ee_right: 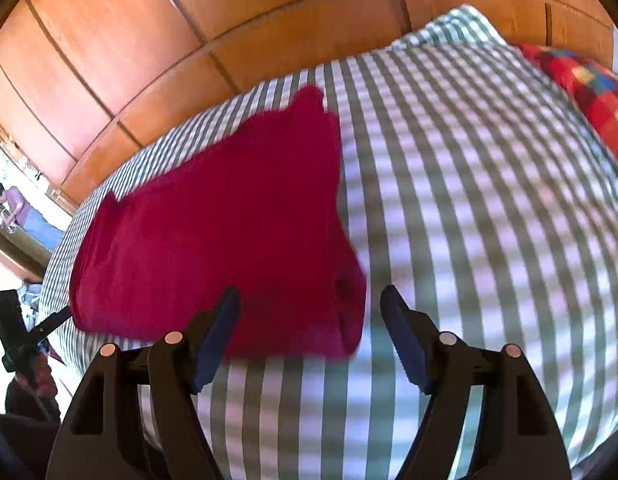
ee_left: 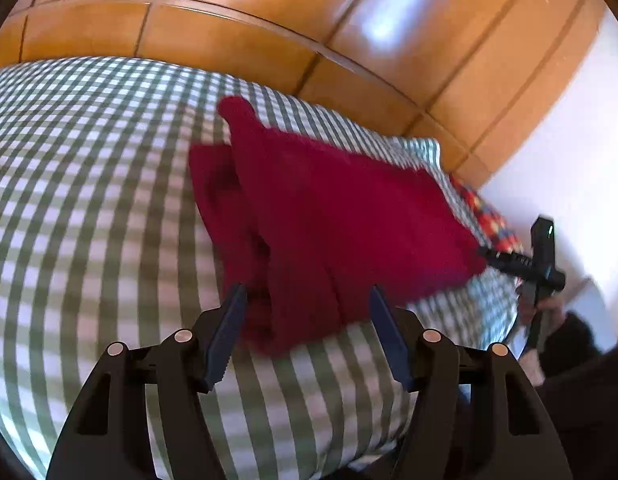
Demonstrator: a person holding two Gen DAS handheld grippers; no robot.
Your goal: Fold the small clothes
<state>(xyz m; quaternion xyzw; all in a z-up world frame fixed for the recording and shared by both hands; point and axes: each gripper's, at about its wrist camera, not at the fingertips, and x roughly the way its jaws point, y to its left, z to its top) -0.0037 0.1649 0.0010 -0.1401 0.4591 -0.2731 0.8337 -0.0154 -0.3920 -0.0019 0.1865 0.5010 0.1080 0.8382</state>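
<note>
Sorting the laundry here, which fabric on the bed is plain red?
The red garment lying between both grippers; the bedspread is checked, the pillow multicoloured.

Red garment (ee_left: 329,216): small, soft knit-looking cloth, deep crimson, lying flat in overlapping folded layers on the green-and-white checked bed (ee_left: 89,184), one narrow end pointing toward the wooden panelling.

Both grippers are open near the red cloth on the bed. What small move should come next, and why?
Probably lower both and pinch the near edge of the red cloth: the left gripper and right gripper stand open at it, holding nothing.
</note>
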